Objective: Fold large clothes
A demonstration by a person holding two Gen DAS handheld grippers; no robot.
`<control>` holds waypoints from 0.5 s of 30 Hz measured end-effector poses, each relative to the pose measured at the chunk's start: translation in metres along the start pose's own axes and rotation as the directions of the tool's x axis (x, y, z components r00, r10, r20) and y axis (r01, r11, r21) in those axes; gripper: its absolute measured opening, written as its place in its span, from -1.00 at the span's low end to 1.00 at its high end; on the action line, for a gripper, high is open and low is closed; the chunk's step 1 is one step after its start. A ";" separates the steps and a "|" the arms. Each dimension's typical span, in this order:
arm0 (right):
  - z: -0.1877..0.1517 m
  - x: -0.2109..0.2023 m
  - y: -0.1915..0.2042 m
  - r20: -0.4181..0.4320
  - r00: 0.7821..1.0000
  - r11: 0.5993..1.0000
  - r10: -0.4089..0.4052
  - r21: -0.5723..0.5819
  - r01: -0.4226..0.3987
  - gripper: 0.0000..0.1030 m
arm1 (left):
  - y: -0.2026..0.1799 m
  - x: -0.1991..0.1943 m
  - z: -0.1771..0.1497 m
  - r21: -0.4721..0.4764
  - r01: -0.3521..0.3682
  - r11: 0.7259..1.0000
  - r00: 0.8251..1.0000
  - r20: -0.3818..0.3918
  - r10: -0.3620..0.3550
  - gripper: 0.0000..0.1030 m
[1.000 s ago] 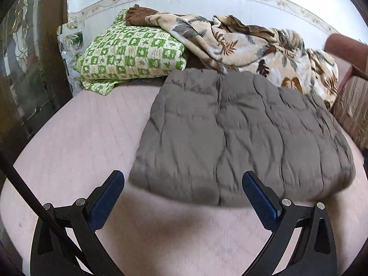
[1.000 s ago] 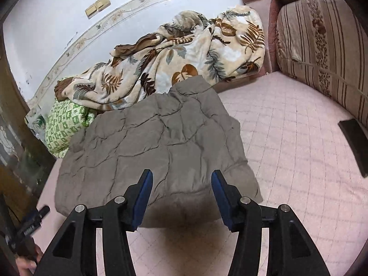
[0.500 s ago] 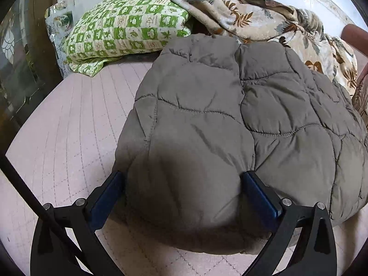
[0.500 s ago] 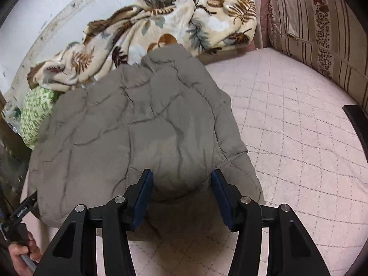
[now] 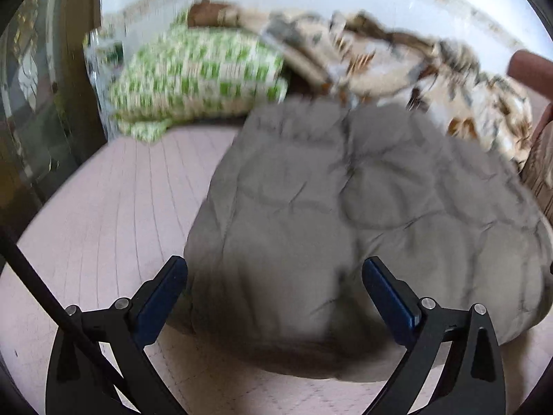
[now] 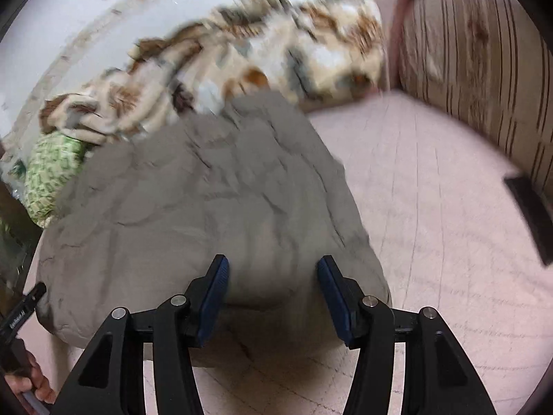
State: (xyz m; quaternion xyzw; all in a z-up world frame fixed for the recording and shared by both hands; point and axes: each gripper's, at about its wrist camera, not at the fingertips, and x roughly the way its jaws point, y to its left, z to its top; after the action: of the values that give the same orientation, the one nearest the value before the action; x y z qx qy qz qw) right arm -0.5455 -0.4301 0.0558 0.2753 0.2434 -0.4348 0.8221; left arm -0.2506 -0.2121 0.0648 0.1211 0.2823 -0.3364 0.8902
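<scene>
A puffy grey quilted garment (image 5: 363,207) lies folded in a thick pad on the pink quilted bed sheet (image 5: 114,200). It also shows in the right wrist view (image 6: 214,207). My left gripper (image 5: 274,276) is open, its blue pads standing either side of the garment's near left edge. My right gripper (image 6: 273,276) is open, with the near right edge of the garment between its pads. Both views are blurred by motion.
A green checked pillow (image 5: 197,76) and a leaf-print blanket (image 5: 397,69) lie along the white wall behind the garment. A striped cushion (image 6: 477,79) stands at the right. A dark flat object (image 6: 532,218) lies on the sheet at the right edge.
Both grippers have drawn back and up from the garment after closing in on its near edge half a second ago. The garment lies in the same place.
</scene>
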 end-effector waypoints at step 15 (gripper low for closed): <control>-0.039 0.032 0.097 -0.065 0.996 0.967 0.061 -0.243 -0.075 0.27 | -0.063 0.020 -0.029 0.164 0.050 0.985 0.996 -0.077 -0.038 0.97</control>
State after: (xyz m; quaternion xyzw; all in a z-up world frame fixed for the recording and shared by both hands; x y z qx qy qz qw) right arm -0.4534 -0.3774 0.0300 0.1919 0.3089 -0.3649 0.8571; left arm -0.2928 -0.2581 0.0274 0.2005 0.2885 -0.3737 0.8584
